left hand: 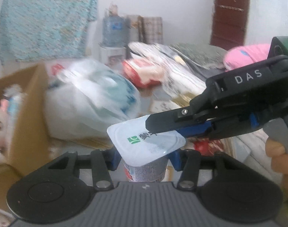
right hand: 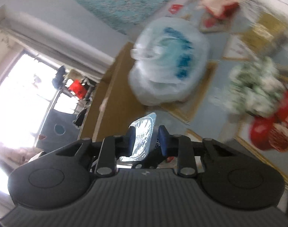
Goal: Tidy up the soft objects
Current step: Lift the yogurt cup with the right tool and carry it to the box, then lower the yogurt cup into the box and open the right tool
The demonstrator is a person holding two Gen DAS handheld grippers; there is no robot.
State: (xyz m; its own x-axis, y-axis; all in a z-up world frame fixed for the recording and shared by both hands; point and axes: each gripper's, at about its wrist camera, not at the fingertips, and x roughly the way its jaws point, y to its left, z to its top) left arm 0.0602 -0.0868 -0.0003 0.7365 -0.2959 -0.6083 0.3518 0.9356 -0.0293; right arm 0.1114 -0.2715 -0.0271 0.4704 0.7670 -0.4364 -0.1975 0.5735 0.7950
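Left tongs (left hand: 144,160) grip the yogurt cup (left hand: 145,170) — right tongs (left hand: 163,128) pinch its lid's (left hand: 144,143) edge.

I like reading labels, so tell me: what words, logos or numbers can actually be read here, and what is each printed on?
"DAS": white letters on the right gripper body.
Green logo and dark Chinese characters on the yogurt cup foil lid: partly covered by a finger, not readable.
Fine print on the cup's side: too small.
Blue print on the white plastic bag: blurred.
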